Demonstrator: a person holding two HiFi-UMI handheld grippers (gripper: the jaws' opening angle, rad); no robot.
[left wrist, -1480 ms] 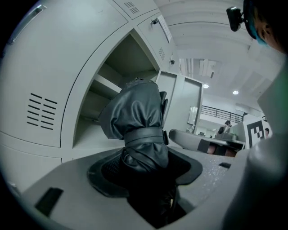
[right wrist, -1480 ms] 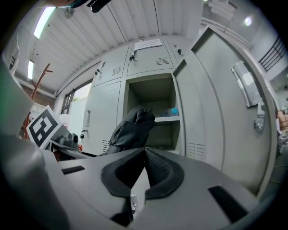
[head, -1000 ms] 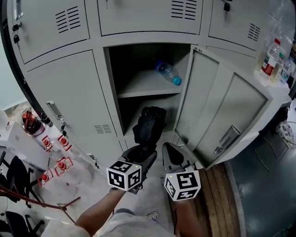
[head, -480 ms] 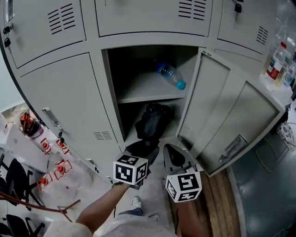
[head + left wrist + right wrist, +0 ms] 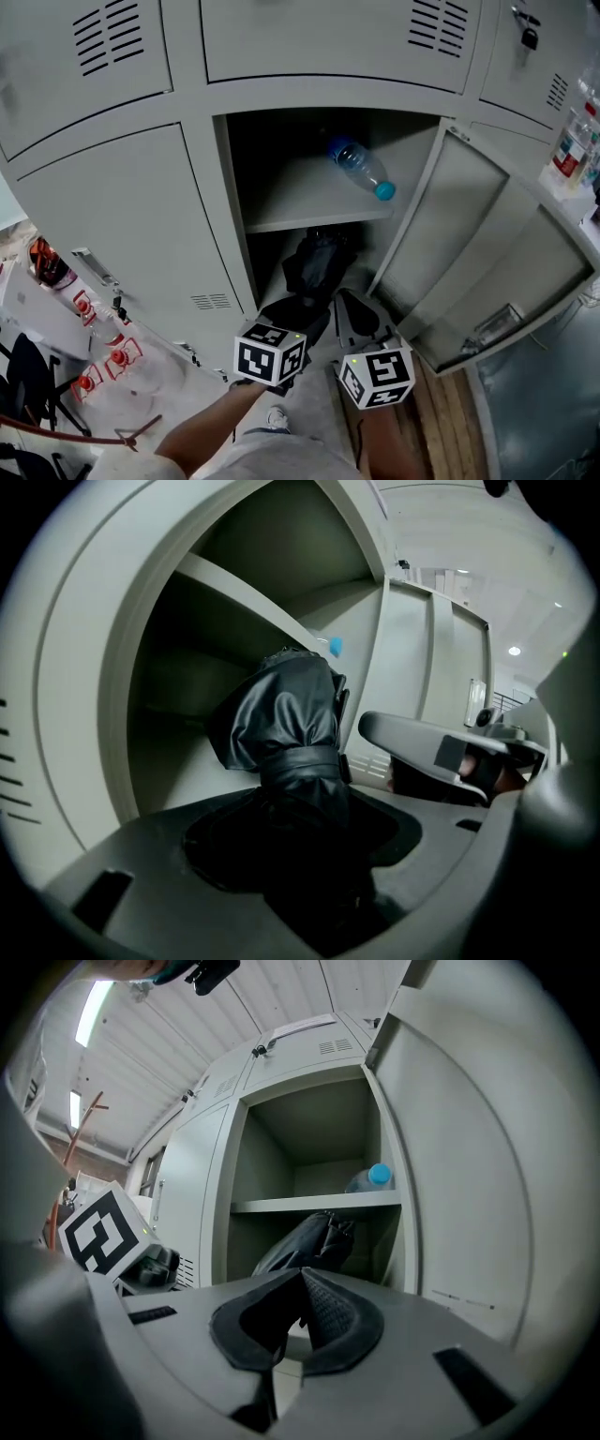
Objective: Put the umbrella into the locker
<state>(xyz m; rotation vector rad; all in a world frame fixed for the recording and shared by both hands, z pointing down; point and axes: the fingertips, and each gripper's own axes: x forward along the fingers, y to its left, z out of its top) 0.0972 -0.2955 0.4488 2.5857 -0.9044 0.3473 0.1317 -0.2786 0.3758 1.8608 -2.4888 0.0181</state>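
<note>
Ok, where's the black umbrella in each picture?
Head view: umbrella, centre, under the shelf.
Left gripper view: umbrella, centre, gripped between the jaws.
Right gripper view: umbrella, lower centre, beyond the closed jaws.
Shared landmark: the bottle's blue cap, up and right of the umbrella everywhere.

A bottle (image 5: 361, 167) lies on the shelf (image 5: 291, 197) inside the locker (image 5: 230, 234); the umbrella (image 5: 314, 267) pokes into the compartment below; the door (image 5: 450, 225) stands right.
</note>
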